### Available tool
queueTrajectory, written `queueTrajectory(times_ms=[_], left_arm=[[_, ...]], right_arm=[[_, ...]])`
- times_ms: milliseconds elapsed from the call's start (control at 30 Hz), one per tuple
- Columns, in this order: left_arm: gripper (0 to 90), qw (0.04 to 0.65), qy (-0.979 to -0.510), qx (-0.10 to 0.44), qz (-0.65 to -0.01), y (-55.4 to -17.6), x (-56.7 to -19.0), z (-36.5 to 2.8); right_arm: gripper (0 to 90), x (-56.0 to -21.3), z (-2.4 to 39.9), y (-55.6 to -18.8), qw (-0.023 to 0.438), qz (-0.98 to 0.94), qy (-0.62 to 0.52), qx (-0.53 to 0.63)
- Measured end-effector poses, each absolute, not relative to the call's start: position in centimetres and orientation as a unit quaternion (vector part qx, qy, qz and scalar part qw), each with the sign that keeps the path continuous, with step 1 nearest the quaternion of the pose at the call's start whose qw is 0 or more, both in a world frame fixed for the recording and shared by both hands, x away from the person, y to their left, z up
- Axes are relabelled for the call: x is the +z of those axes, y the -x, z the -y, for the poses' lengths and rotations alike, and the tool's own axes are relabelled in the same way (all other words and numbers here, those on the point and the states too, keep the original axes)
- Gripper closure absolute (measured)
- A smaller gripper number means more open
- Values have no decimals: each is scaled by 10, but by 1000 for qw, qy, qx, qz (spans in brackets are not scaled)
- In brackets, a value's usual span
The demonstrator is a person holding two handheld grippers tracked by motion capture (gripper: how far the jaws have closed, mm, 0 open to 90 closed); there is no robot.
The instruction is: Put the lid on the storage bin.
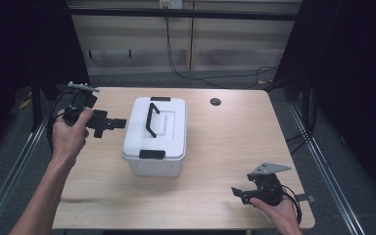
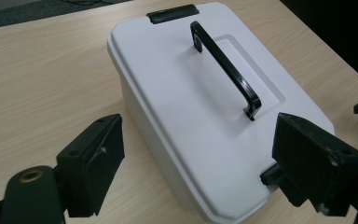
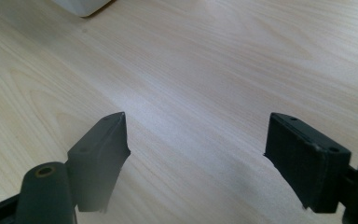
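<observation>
I see a white lidded storage box (image 1: 155, 136) with a black carry handle (image 1: 151, 119) and black end latches, mid-worktop (image 1: 235, 147). My left gripper (image 1: 108, 124), jaws wide, sits at its nine o'clock; my right gripper (image 1: 240, 194), jaws wide, at five.

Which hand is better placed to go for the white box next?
Left, I'd judge. The left tongs are open, level with the white box and pointed at it. The right tongs, also open, sit near the table's front edge, over bare wood.
</observation>
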State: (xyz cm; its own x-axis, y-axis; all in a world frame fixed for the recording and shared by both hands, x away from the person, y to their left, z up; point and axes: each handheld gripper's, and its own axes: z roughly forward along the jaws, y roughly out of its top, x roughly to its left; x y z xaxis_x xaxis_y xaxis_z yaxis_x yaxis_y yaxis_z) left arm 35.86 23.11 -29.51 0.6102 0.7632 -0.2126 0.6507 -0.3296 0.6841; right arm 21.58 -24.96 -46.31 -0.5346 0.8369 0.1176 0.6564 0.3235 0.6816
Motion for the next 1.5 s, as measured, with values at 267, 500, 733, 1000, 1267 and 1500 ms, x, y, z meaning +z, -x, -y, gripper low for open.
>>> queueTrajectory(times_ms=[267,500,733,1000,1267,1500], left_arm=[[163,396,-814,102,-413,-337,-292,-249],[189,411,-804,110,-415,-319,-315,-261],[188,427,-797,126,-408,-290,-324,-276],[188,417,-797,140,-415,-261,-346,-288],[174,408,-797,153,-418,-229,-376,-281],[169,410,-790,157,-428,-219,-394,-281]], right_arm=[[206,-462,250,-215,133,-802,-464,352],[208,-462,250,-215,135,-801,-465,352],[205,-462,250,-216,133,-801,-466,352],[205,-462,251,-215,136,-799,-469,350],[205,-462,252,-215,140,-796,-469,356],[205,-462,251,-214,146,-793,-469,360]])
